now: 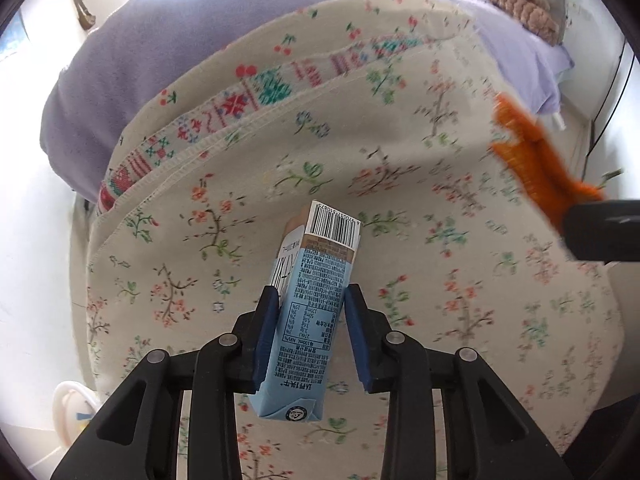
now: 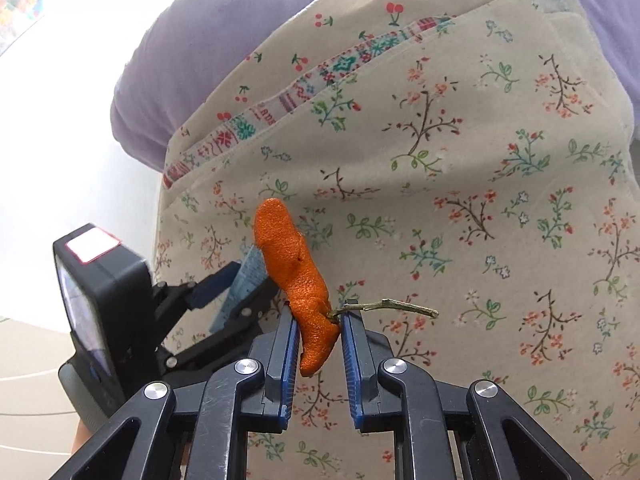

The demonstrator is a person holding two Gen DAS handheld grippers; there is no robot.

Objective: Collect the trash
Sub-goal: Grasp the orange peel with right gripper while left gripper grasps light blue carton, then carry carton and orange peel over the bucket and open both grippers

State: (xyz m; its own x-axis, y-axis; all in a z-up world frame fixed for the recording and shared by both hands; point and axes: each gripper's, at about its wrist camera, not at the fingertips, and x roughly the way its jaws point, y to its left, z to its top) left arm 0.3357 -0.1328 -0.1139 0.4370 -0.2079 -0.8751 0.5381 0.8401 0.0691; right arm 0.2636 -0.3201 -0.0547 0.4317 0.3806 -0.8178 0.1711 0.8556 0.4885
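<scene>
Trash was in both grippers: left gripper (image 1: 310,312) had its jaws clamped on a blue milk carton (image 1: 306,304), right gripper (image 2: 318,330) pinched an orange peel (image 2: 296,272) w/ stem, jaws nearly closed. Both were held clear above the floral blanket (image 1: 440,300), prob. for carrying to a bin. Grippers sat side by side, pointing fwd over the bed.
</scene>
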